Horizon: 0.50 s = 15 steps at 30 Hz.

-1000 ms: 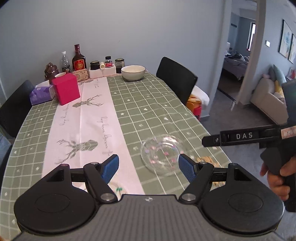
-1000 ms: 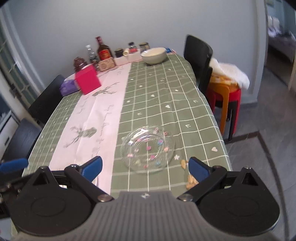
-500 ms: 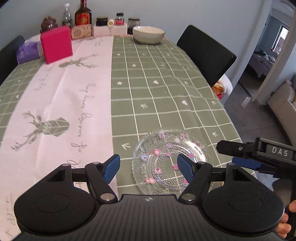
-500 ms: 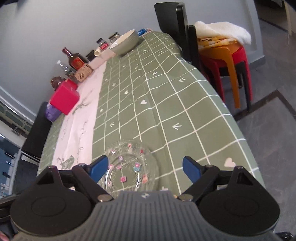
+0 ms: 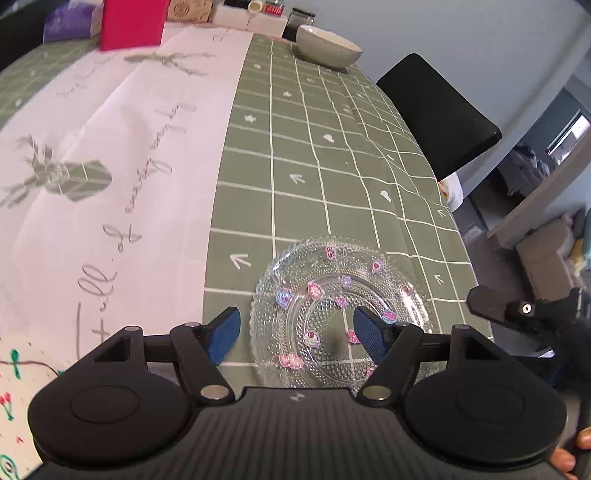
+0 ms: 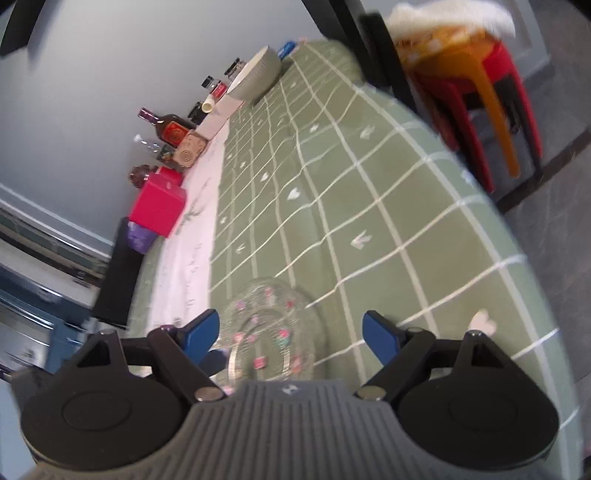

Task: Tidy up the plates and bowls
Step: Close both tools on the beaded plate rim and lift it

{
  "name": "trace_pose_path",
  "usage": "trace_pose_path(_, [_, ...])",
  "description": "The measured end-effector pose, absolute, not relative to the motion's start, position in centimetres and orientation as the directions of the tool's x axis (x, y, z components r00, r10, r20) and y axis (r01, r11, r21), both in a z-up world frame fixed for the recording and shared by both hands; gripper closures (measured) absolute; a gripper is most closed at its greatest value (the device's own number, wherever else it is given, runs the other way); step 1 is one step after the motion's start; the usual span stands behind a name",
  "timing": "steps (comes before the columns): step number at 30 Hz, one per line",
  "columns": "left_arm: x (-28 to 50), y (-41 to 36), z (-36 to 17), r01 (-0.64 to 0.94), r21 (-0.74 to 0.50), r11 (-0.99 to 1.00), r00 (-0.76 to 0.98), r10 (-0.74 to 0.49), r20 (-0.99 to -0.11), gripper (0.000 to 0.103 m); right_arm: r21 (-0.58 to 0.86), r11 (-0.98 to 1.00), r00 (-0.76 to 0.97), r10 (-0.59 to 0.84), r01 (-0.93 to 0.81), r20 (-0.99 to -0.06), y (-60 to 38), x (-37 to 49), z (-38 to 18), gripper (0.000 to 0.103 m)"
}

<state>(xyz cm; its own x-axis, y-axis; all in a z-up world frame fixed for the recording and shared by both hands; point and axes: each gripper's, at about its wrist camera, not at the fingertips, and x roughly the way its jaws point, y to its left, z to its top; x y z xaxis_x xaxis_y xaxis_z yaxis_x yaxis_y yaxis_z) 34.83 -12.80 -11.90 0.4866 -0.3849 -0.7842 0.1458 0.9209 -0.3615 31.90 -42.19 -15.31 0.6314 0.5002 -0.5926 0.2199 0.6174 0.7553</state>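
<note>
Showing the near right corner of the worktop (image 5: pixel 332 155), covered by a green checked cloth with a pale pink runner (image 5: pixel 122 155) down its middle. A clear pressed-glass plate dotted with pink and purple flowers (image 5: pixel 332 295) lies flat here, close to the near edge and just right of the runner. The left tool (image 5: pixel 295 334) hangs over the plate with its blue pads spread: one pad lies over the plate's centre, the other just outside its left rim, neither pressing the glass. The right tool (image 6: pixel 290 332) stands released too, jaws wide with the plate's right part low between them; whether a pad touches the rim cannot be told through the blur. In the left wrist view its black body enters at the right edge. A grey-green ceramic bowl (image 5: pixel 328 46) sits at the far right corner, well apart from the plate, with open cloth between. Along the far edge stand a magenta box (image 5: pixel 133 24), a dark bottle with a red label (image 6: pixel 168 127) and small jars. A black chair (image 5: pixel 436 110) flanks the right edge, stacked red and orange stools (image 6: pixel 476 74) beyond.
</note>
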Motion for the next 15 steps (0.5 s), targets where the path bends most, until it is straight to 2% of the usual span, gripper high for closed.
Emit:
trace_pose_path(6, [34.9, -11.9, -12.3, 0.129, -0.426, 0.896, 0.506, -0.429, -0.749, 0.021, 0.783, 0.595, 0.627, 0.542, 0.182, -0.559, -41.5, 32.7, -16.0, 0.019])
trace_pose_path(9, [34.9, -12.0, -12.4, 0.143, -0.422, 0.895, 0.514, -0.431, -0.741, 0.021, 0.828, 0.533, 0.622, 0.593, 0.173, -0.511, -41.6, 33.2, -16.7, 0.019])
trace_pose_path(15, [34.7, -13.0, -12.3, 0.24, -0.386, 0.891, 0.484, -0.455, -0.748, 0.021, 0.824, 0.548, 0.596, 0.617, 0.142, -0.513, -40.4, 33.9, -16.5, 0.018])
